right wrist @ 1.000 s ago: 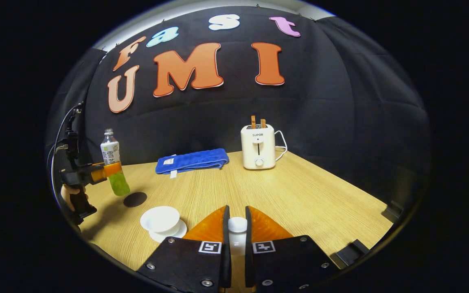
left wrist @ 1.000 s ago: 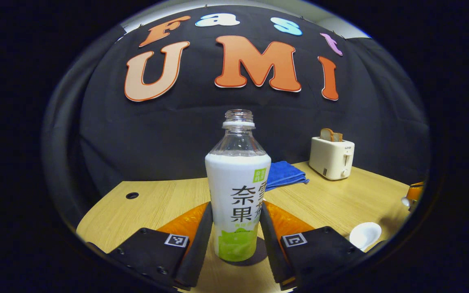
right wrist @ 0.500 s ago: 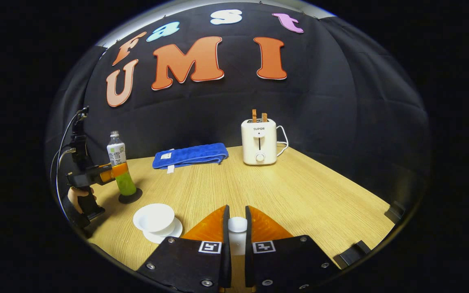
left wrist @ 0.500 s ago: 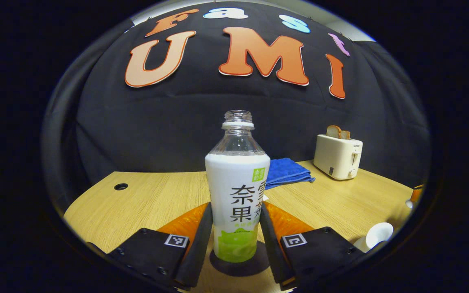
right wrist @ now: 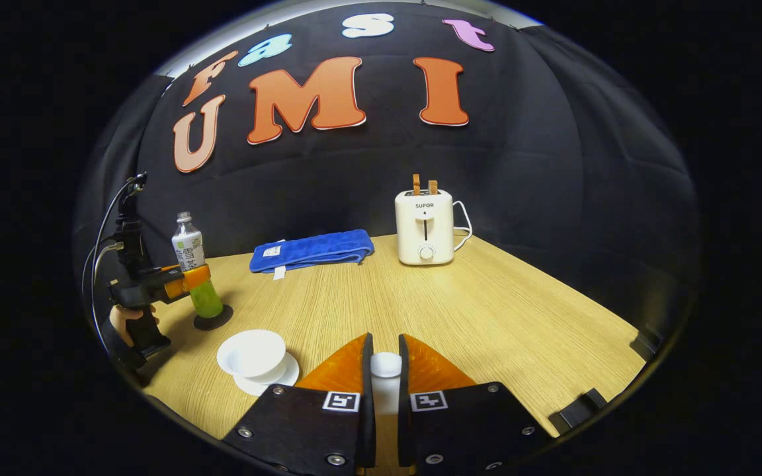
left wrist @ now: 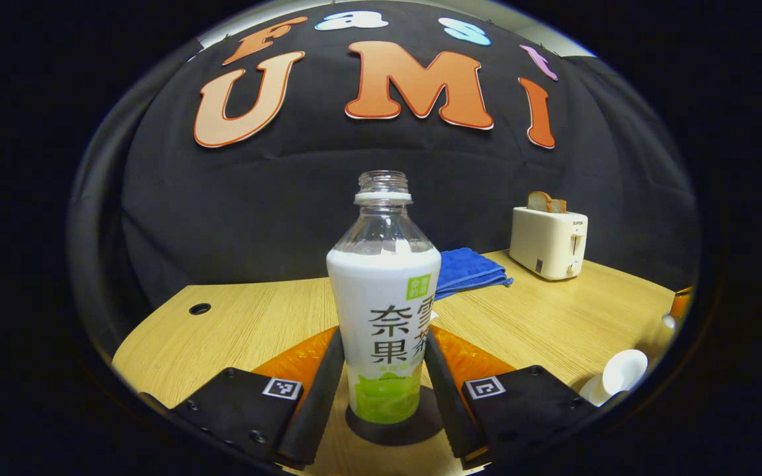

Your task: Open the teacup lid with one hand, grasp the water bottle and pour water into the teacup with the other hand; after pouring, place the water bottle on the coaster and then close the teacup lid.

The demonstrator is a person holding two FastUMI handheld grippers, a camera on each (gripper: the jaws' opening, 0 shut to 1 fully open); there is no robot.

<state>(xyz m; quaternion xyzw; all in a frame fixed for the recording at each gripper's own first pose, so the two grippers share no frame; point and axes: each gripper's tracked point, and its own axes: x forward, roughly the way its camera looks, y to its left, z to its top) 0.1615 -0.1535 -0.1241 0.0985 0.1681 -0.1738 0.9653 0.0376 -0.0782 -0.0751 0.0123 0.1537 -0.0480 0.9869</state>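
My left gripper (left wrist: 381, 390) clamped on uncapped clear plastic bottle with white-green label (left wrist: 384, 317), upright on dark round coaster (left wrist: 395, 430), ready for release. Right gripper (right wrist: 381, 396) pinches white lid knob (right wrist: 385, 365), kept clear of open white teacup (right wrist: 252, 350) near-left.

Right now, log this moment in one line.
left gripper: shut on water bottle, standing on coaster | right gripper: shut on lid | teacup: uncovered

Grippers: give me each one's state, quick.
Left gripper: shut on the water bottle, which stands on the coaster.
Right gripper: shut on the teacup lid.
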